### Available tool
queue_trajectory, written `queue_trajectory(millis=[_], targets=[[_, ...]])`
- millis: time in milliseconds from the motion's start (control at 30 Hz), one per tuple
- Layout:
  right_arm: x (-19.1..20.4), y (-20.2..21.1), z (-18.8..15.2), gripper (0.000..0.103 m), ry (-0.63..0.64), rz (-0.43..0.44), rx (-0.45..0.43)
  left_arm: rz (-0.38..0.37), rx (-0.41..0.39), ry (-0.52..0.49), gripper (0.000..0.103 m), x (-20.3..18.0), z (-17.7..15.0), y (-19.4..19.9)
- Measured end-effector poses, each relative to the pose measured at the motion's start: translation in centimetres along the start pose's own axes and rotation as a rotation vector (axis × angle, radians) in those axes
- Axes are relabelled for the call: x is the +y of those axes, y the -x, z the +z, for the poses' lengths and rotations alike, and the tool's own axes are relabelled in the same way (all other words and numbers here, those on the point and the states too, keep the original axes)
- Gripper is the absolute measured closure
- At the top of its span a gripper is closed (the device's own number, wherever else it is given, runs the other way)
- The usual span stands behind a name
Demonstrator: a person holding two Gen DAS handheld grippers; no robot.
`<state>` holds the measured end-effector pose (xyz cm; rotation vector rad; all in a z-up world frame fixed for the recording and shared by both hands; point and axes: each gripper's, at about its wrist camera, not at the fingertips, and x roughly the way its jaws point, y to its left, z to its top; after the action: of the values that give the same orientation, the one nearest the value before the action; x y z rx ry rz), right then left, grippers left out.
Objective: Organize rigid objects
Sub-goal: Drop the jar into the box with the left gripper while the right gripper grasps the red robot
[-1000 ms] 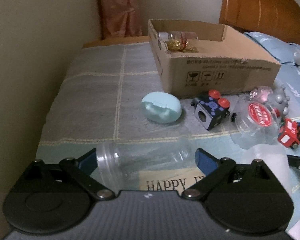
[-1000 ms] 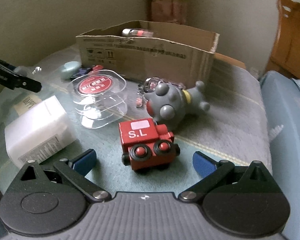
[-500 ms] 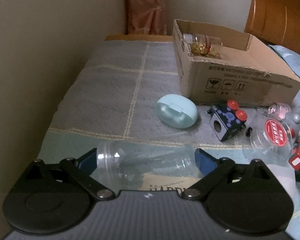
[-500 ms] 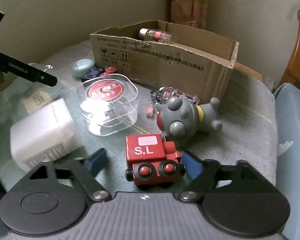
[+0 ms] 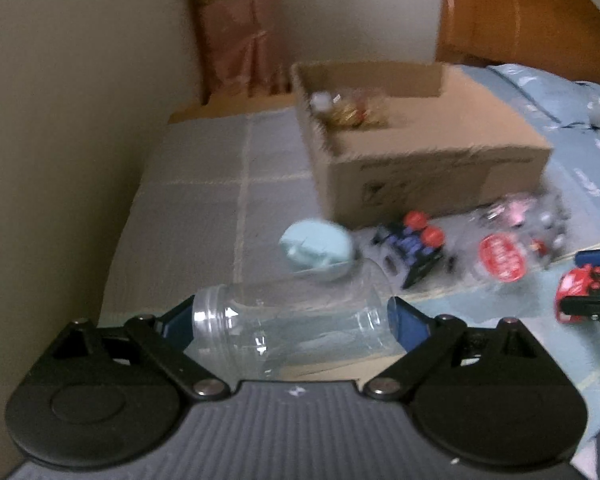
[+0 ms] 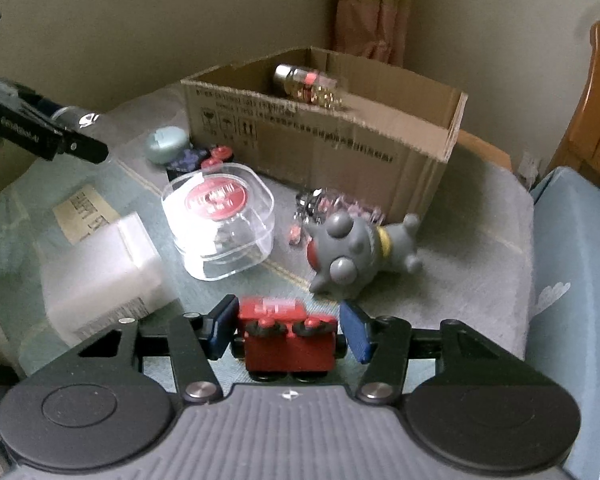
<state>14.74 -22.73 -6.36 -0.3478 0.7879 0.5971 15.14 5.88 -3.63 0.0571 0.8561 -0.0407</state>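
While the left gripper clamps a clear plastic jar sideways between its blue pads, one pad on the threaded mouth end and the other on the base, the jar hangs above the bedspread with the pale blue egg-shaped case showing partly through its wall. Over on the other side, the right gripper is clenched on the red toy train, a blue pad pressed to each side, the black wheels facing up toward the camera.

Just beyond the train lies the grey spiked plush toy on its side, and to its left sits the clear plastic container with a round red label. A white rectangular box lies near the right gripper's left finger. Between the container and the cardboard box are a small pink keychain trinket and a dark cube toy with red knobs, the latter just beside the egg-shaped case.

Inside the cardboard box rests a small glass bottle with gold contents, lying on its side. Behind the box are a pink curtain and a wooden headboard; blue bedding lies along the right. The left view is motion-blurred.
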Motion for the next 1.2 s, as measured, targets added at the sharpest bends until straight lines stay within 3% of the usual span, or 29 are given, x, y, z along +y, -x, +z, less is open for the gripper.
queue_trajectory(millis=[67, 100, 133, 200, 267, 333, 400, 767, 900, 1200], targets=[[0.1, 0.6, 0.5, 0.045, 0.015, -0.007, -0.005, -0.031, -0.019, -0.025, 0.008, -0.3, 1.1, 0.9], [0.2, 0.9, 0.8, 0.064, 0.023, -0.008, -0.010, -0.043, -0.029, -0.032, 0.008, -0.5, 1.7, 1.2], [0.2, 1.2, 1.1, 0.073, 0.027, -0.013, -0.009, -0.061, -0.044, -0.042, 0.008, -0.6, 2.4, 1.6], [0.1, 1.8, 1.7, 0.071, 0.041, -0.031, -0.016, -0.087, -0.074, -0.069, 0.008, -1.3, 3.9, 2.0], [-0.1, 1.8, 2.0, 0.060, 0.050, -0.029, -0.015, -0.088, -0.113, -0.097, 0.008, -2.1, 5.3, 2.1], [-0.6, 1.7, 1.7, 0.030, 0.030, -0.024, -0.016, -0.096, -0.150, -0.120, 0.008, -2.8, 6.2, 2.2], [-0.9, 1.6, 1.1, 0.025, 0.002, -0.031, -0.017, -0.105, -0.166, -0.120, 0.008, -3.3, 6.7, 2.3], [-0.5, -0.3, -1.2, 0.026, -0.066, 0.005, 0.065, -0.138, -0.143, -0.127, 0.008, -3.5, 7.7, 1.2], [0.2, -1.2, -1.1, 0.046, -0.046, -0.006, 0.101, -0.148, -0.149, -0.148, 0.008, -3.8, 8.7, 1.0], [-0.8, 0.6, 0.4, 0.046, -0.049, -0.055, 0.072, -0.137, -0.171, -0.169, 0.008, -4.7, 11.8, -1.5]])
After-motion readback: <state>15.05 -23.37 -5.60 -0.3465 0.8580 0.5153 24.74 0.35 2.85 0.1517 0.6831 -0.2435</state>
